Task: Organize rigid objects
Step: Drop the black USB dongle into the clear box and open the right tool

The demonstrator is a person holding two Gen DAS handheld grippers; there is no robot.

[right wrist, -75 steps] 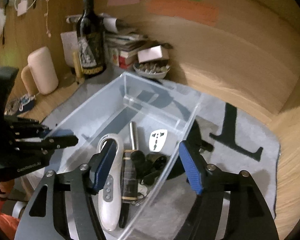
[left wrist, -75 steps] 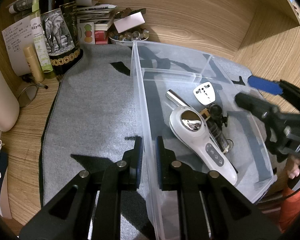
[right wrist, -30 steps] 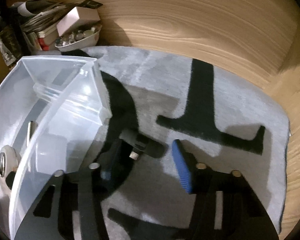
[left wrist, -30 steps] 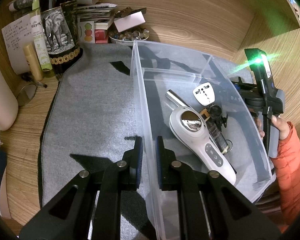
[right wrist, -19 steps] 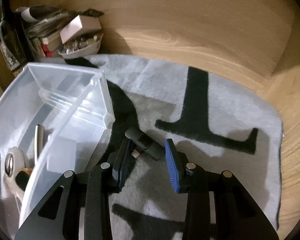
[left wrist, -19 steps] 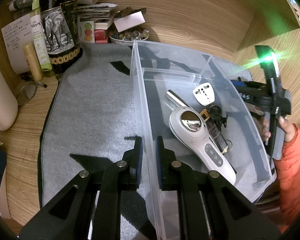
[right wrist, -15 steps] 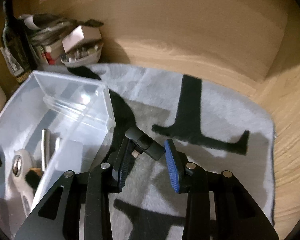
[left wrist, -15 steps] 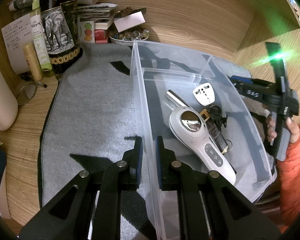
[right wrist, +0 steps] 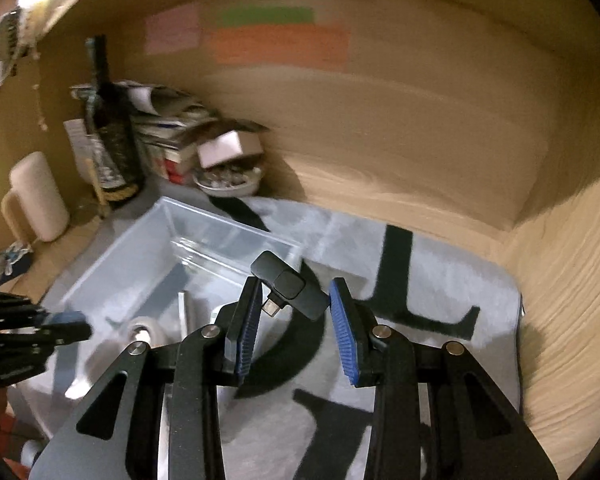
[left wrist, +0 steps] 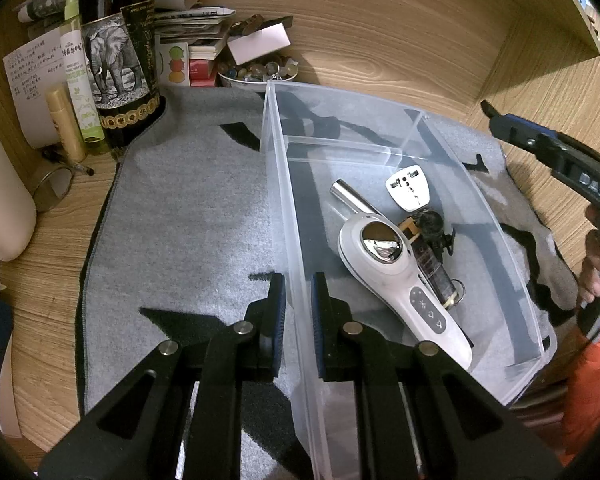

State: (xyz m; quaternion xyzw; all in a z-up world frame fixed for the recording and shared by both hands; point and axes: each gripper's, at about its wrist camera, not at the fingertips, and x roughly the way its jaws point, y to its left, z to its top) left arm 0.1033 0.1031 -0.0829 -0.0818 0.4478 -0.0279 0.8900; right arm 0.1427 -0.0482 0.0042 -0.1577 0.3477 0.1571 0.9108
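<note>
Now I am pinching the small, light, stiff black adapter [right wrist: 290, 285] across its body in my right gripper [right wrist: 294, 312], while my left gripper [left wrist: 298, 300] is clamping the bin wall [left wrist: 296, 280].

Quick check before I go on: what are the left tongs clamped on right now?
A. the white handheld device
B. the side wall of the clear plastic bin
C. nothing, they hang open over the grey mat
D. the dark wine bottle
B. In the left wrist view the left tongs straddle the near side wall of the clear plastic bin, one pad outside and one inside, closed on it.
</note>
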